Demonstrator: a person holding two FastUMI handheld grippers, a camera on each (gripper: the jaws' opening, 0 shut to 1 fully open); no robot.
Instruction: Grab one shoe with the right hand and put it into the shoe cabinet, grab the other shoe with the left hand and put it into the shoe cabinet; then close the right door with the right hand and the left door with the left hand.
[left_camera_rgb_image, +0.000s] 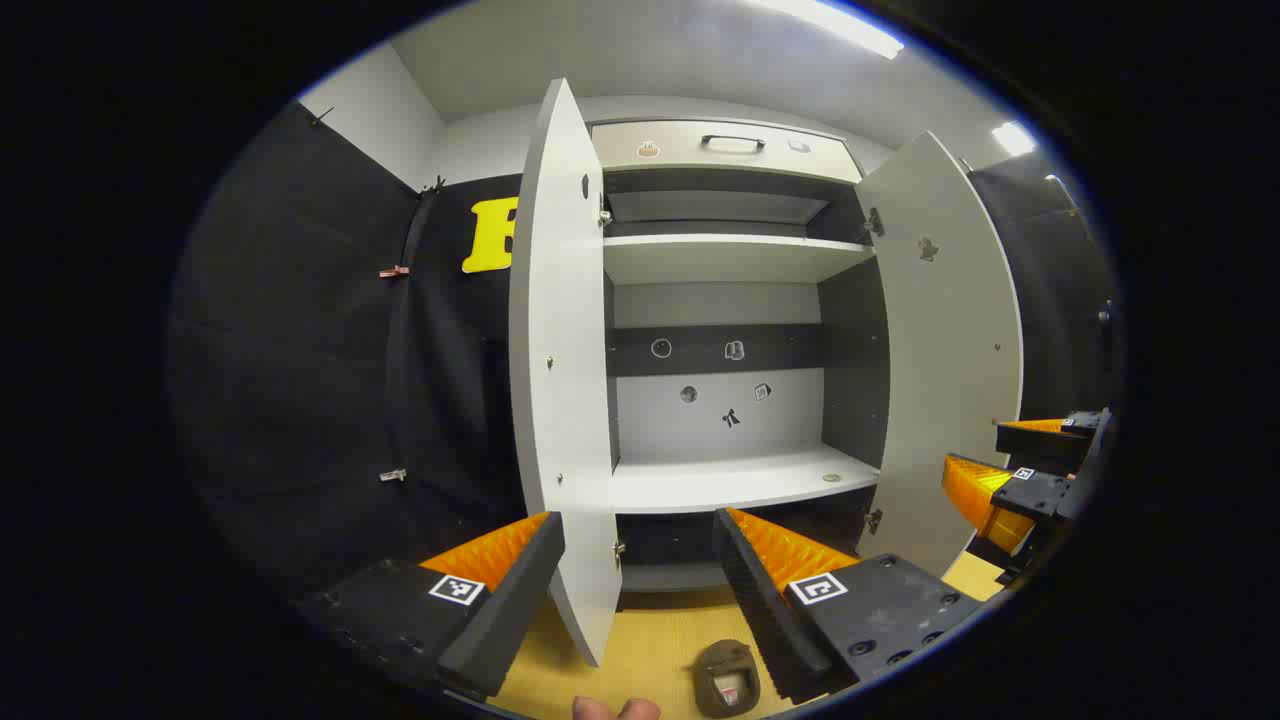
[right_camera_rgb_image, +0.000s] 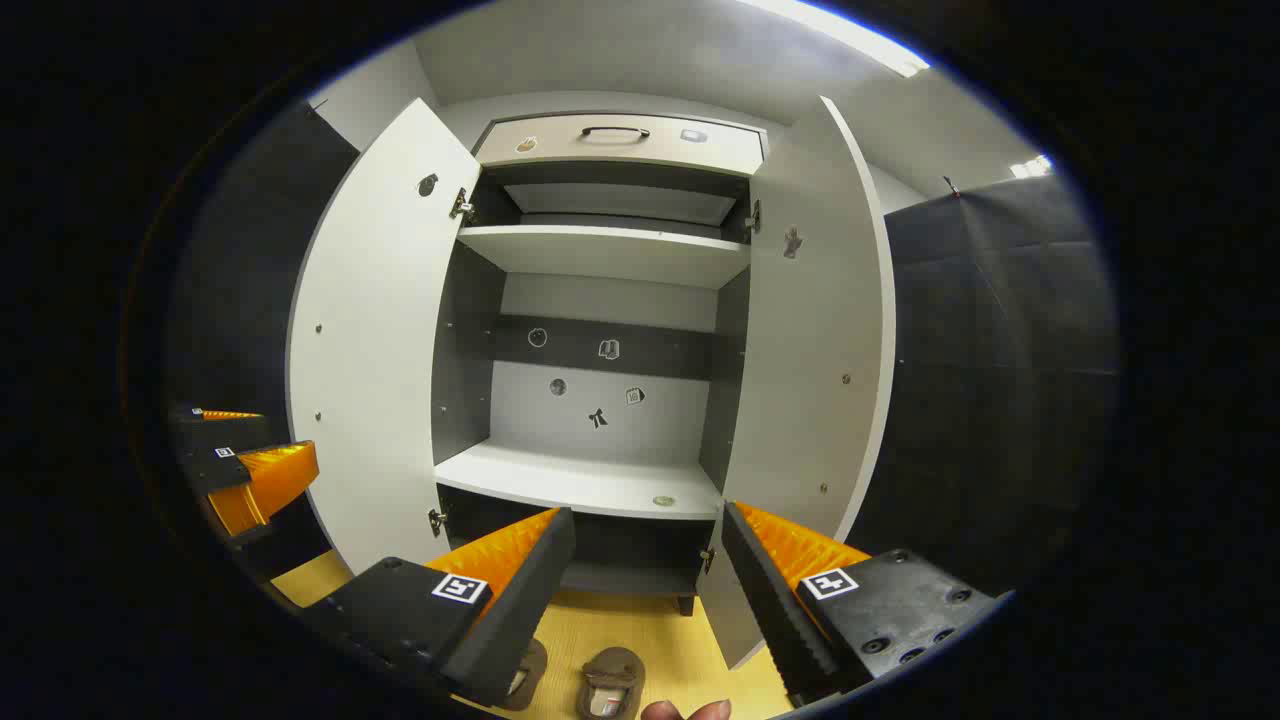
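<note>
The shoe cabinet (left_camera_rgb_image: 735, 480) (right_camera_rgb_image: 590, 480) stands ahead with both doors swung wide and its middle shelf bare. A brown shoe (left_camera_rgb_image: 727, 678) lies on the yellow floor below my left gripper (left_camera_rgb_image: 640, 520), which is open and holds nothing. In the right gripper view two brown shoes lie side by side on the floor, one shoe (right_camera_rgb_image: 612, 682) in plain sight, the other shoe (right_camera_rgb_image: 527, 672) half hidden behind a finger. My right gripper (right_camera_rgb_image: 648, 512) hangs open above them. Each gripper appears at the other view's edge: the right gripper (left_camera_rgb_image: 1000, 460) and the left gripper (right_camera_rgb_image: 250, 445).
The left door (left_camera_rgb_image: 560, 400) (right_camera_rgb_image: 375, 350) stands edge-on just past my left gripper's fingers. The right door (left_camera_rgb_image: 950, 350) (right_camera_rgb_image: 815, 330) opens outward. A drawer with a handle (left_camera_rgb_image: 732, 143) tops the cabinet. Black cloth walls flank it. A person's fingertips (left_camera_rgb_image: 615, 708) show at the bottom.
</note>
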